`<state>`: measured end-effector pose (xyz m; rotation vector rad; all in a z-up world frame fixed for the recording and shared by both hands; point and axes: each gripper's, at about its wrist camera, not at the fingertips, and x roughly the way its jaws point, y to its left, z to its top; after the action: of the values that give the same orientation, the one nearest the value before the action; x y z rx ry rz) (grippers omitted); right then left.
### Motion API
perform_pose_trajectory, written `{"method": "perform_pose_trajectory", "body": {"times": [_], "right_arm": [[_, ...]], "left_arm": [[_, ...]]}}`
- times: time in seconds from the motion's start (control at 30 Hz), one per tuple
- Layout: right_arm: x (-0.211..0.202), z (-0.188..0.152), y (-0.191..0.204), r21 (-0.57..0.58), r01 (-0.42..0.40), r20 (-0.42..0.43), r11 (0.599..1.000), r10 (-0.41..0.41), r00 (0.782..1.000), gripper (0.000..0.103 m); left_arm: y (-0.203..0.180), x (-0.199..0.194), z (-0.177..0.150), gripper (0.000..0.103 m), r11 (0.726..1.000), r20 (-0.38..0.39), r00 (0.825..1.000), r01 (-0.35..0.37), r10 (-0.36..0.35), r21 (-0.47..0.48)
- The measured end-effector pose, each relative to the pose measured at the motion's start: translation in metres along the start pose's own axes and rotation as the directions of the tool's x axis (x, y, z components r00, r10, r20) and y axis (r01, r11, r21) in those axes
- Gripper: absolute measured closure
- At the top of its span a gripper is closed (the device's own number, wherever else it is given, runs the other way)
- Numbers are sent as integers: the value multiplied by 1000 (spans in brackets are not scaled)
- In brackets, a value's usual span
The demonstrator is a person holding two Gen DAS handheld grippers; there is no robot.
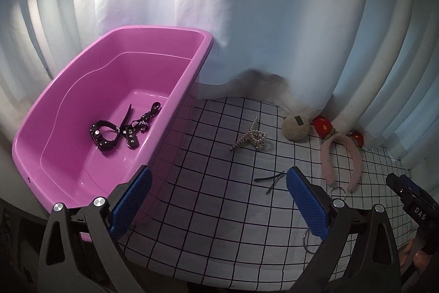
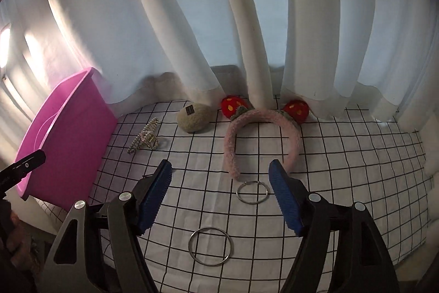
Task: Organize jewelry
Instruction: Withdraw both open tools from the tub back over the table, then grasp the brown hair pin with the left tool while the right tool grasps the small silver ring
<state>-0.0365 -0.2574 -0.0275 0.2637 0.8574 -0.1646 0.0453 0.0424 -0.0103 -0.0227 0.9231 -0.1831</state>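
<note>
A pink tub (image 1: pixel 175 98) stands at the left on a checked cloth (image 1: pixel 219 210); black studded straps (image 1: pixel 115 133) lie inside it. The tub shows at the left in the right wrist view (image 2: pixel 68 122). On the cloth lie a pearl hair claw (image 1: pixel 251 139) (image 2: pixel 144 140), a beige plush hair tie (image 1: pixel 296 128) (image 2: pixel 193 116), a pink strawberry headband (image 1: pixel 340 158) (image 2: pixel 260 128), a black hair clip (image 1: pixel 270 179), a small metal ring (image 2: pixel 252 192) and a larger ring (image 2: pixel 210 245). My left gripper (image 1: pixel 219 188) is open and empty beside the tub's near corner. My right gripper (image 2: pixel 219 180) is open and empty above the small ring.
White curtains (image 1: pixel 274 18) hang along the back and right sides and touch the cloth's far edge. The right gripper's tip (image 1: pixel 406 191) shows at the right edge of the left wrist view. The left gripper's tip (image 2: pixel 24 164) shows at the left of the right wrist view.
</note>
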Motion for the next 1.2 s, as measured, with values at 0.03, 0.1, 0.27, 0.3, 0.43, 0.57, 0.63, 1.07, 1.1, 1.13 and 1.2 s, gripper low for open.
{"method": "perform_pose_trajectory", "body": {"times": [0.03,0.1,0.27,0.3,0.43,0.57,0.63,1.07,1.1,1.13,1.2], "right_arm": [[1,-6,-8,18,8,-8,1000,-7,1000,33],[6,-18,-21,45,27,-24,999,-26,999,33],[27,-41,-37,84,50,-72,995,-44,996,33],[33,-44,-39,85,55,-80,995,-48,996,33],[60,-54,-39,85,73,-113,994,-64,992,33],[89,-61,-41,94,76,-142,993,-62,988,33],[102,-63,-41,98,78,-151,992,-63,987,33],[145,-68,-45,105,117,-167,988,-98,981,33],[147,-67,-44,100,120,-165,988,-103,981,33],[148,-66,-43,92,124,-163,988,-108,981,33],[150,-65,-41,78,136,-164,988,-121,979,33]], "left_arm": [[-6,6,-3,7,1000,-12,1000,13,-12,10],[-18,18,-11,7,999,-34,999,25,-24,34],[-42,52,-29,7,995,-65,998,28,-22,99],[-45,60,-32,7,994,-72,997,34,-26,107],[-55,93,-41,7,989,-94,995,42,-29,142],[-62,126,-46,7,986,-118,993,34,-15,163],[-64,141,-48,7,987,-131,991,37,-16,158],[-72,187,-55,7,983,-155,988,31,-2,179],[-72,189,-55,7,983,-156,988,31,-3,178],[-73,191,-55,7,984,-157,988,29,0,179],[-74,194,-55,7,984,-161,987,33,-5,176]]}}
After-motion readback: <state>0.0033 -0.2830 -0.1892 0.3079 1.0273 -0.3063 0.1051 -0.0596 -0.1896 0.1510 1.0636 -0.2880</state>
